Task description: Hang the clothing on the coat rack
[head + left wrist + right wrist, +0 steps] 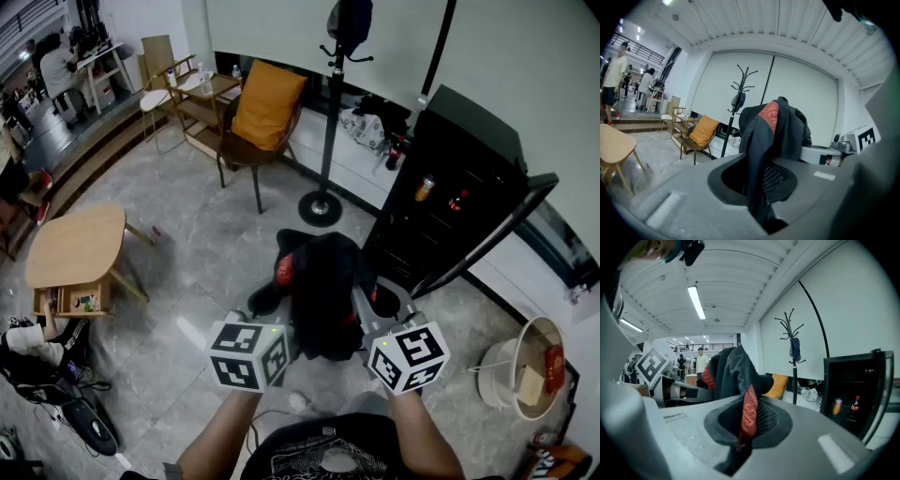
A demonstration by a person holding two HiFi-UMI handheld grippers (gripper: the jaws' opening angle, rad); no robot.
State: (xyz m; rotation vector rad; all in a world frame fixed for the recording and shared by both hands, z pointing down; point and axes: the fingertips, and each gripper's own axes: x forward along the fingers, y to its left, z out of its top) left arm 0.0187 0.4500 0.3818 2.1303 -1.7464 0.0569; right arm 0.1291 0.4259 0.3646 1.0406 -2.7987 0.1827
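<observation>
Right tool (739, 442): jaws pinched together on a dark jacket (736, 373), cloth bunched upward from the grip. A red printed band (750, 416) of the jacket runs down into the jaw gap.

Left of the jacket: left tool (670, 390), marker cube (649, 365) above it, jacket draped against it.

Beyond, right of centre: black coat rack (793, 380) upright by the pale wall, a dark item (795, 348) hanging on it. Orange-cushioned chair (778, 385) near its base.

Far right: black cabinet (862, 366), an orange can (837, 405) and a dark bottle (855, 405) inside.

Overhead: strip light (696, 301). Distant people (700, 359) in the background.
</observation>
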